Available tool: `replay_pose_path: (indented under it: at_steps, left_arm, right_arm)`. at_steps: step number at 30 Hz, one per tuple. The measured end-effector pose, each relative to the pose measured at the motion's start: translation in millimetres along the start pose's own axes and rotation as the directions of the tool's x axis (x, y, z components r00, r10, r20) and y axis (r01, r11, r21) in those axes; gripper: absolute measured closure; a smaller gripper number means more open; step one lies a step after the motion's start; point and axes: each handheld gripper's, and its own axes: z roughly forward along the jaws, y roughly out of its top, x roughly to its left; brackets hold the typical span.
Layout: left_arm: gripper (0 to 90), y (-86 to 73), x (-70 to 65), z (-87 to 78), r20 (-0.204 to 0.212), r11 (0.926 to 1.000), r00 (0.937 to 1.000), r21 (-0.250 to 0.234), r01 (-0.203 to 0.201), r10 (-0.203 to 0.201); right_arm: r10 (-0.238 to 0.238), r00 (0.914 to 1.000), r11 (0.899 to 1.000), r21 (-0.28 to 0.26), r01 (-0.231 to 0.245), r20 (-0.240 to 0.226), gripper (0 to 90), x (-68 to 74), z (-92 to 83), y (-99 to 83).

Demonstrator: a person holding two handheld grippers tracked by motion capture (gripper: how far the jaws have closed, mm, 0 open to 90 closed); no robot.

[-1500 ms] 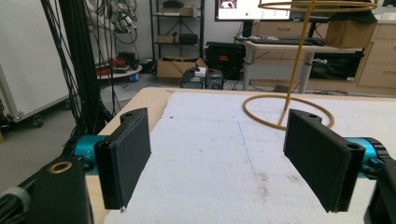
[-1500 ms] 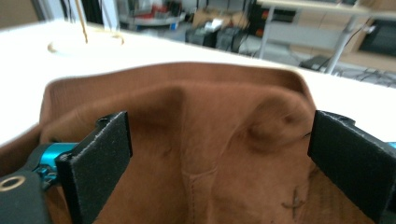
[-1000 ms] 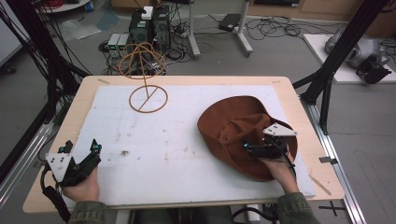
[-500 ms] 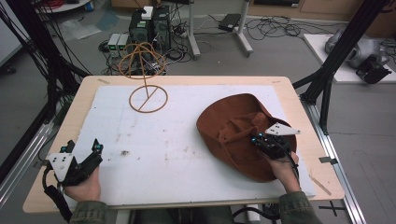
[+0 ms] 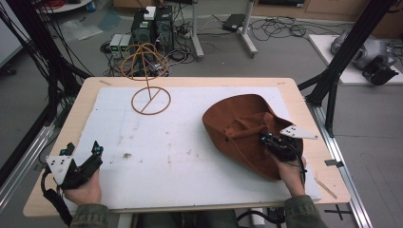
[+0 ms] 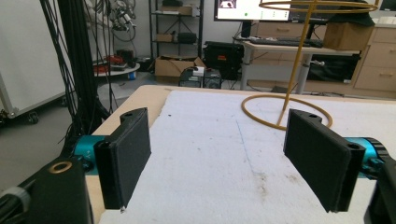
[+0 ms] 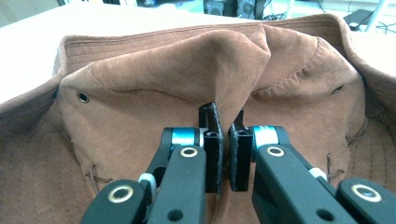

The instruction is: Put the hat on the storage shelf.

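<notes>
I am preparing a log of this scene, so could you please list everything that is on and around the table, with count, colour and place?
hat: one, brown suede, right part of the table, a fold of its crown pinched.
wire stand: one, tan, ring base on the far left of the white mat, a hoop on top.
white mat: one, white with small stains, covers most of the table.
table: one, light wood.
boxes and cables: several, dark, on the floor behind the table.
left tongs: one, black, open, low over the mat at the near left.
right tongs: one, black, shut on the hat.
</notes>
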Motion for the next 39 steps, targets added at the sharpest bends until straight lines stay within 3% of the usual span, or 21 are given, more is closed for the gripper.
replay_pose_path:
  at_steps: [5, 8, 9, 10, 12, 14, 22, 27, 30, 31, 33, 37, 39]
  left_arm:
    - [23.2, -0.7, 1.3, 0.5, 0.0, 0.9999, 1.0, 0.006, 0.01, -0.01]
    - [23.2, -0.9, 1.2, 0.6, 0.003, 0.9999, 0.9999, 0.008, 0.01, -0.01]
    - [23.2, -0.9, 1.2, 0.6, 0.003, 0.9999, 0.9999, 0.008, 0.01, -0.01]
    - [23.2, -1.1, 0.9, 0.7, 0.005, 0.9999, 1.0, 0.008, 0.008, -0.008]
    - [23.2, -1.0, 0.9, 0.8, 0.006, 1.0, 1.0, 0.006, 0.008, -0.008]
    - [23.2, -0.8, 1.0, 0.6, 0.006, 0.9999, 0.9999, 0.006, 0.01, -0.01]
    - [23.2, -0.2, 0.2, 2.4, 0.006, 0.9996, 0.9996, -0.001, 0.029, -0.029]
    - [23.1, -1.1, -2.5, 6.9, 0.02, 0.9995, 0.9994, 0.005, 0.03, -0.03]
    - [23.2, -1.7, -6.4, 9.0, 0.033, 0.9996, 0.999, 0.004, 0.029, -0.03]
    - [23.2, -1.5, -8.2, 9.9, 0.041, 0.9997, 0.9988, 0.001, 0.026, -0.026]
    - [23.2, -1.4, -9.8, 10.8, 0.045, 0.9998, 0.9988, 0.001, 0.021, -0.021]
    - [23.2, -1.9, -11.4, 12.3, 0.054, 0.9996, 0.9982, 0.007, 0.027, -0.028]
    - [23.2, -1.9, -11.3, 12.3, 0.055, 0.9996, 0.9981, 0.005, 0.028, -0.028]
  right_arm:
    - [0.044, 0.999, 0.994, -0.096, -0.045, -0.008, 87.4, -0.3, -7.6, 2.1]
    - [0.053, 0.9985, 0.974, -0.22, -0.055, -0.016, 87.3, 1.6, -16.0, 2.3]
    - [0.053, 0.9985, 0.974, -0.22, -0.055, -0.016, 87.3, 1.6, -16.0, 2.3]
    - [0.055, 0.9977, 0.94, -0.334, -0.065, -0.04, 87.3, 1.9, -24.2, 1.6]
    - [0.03, 0.9992, 0.915, -0.402, -0.038, -0.027, 87.3, 4.4, -31.1, 3.4]
    - [0.015, 0.9998, 0.902, -0.432, -0.019, -0.011, 87.3, 8.1, -35.0, 6.5]
    - [-0.002, 1.0, 0.907, -0.422, 0.002, 0.001, 87.3, 16.5, -28.4, 15.2]
    - [0.023, 0.9997, 0.88, -0.474, -0.025, -0.01, 87.3, 22.3, -17.2, 29.8]
    - [0.028, 0.9995, 0.876, -0.481, -0.032, -0.015, 87.3, 23.7, -13.4, 36.0]
    - [0.021, 0.9997, 0.87, -0.492, -0.026, -0.016, 87.2, 25.3, -7.9, 45.7]
    - [0.024, 0.9995, 0.869, -0.493, -0.031, -0.02, 87.2, 26.3, -6.2, 49.3]
    - [0.007, 0.9993, 0.864, -0.503, -0.025, -0.037, 87.2, 35.6, 8.9, 78.6]
    - [0.002, 0.9991, 0.864, -0.502, -0.023, -0.042, 87.3, 37.6, 11.6, 83.1]
